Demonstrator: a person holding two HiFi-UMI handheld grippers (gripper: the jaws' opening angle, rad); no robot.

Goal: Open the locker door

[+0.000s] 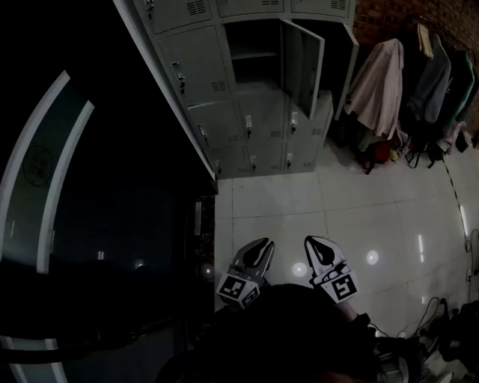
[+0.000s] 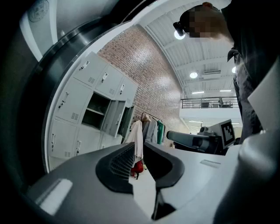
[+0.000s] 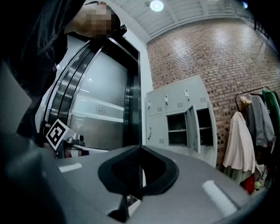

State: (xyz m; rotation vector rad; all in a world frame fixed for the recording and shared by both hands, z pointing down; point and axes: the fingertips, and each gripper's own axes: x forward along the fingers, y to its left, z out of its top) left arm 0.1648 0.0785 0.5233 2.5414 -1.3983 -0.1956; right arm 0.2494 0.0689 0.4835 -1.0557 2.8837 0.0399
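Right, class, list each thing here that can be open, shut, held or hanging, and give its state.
Centre locker door: swung open.
Right locker door: swung open.
Other locker doors: shut.
Left gripper: jaws slightly apart, nothing between them.
Right gripper: jaws together, empty.
Coats: hanging up beside the lockers.

I see pale grey lockers (image 1: 196, 66) against a red brick wall (image 1: 382, 19), glossy white floor tiles (image 1: 359, 217), a pinkish-beige coat (image 1: 378, 84), and black-and-white square markers on my left gripper (image 1: 259, 247) and right gripper (image 1: 317, 245).
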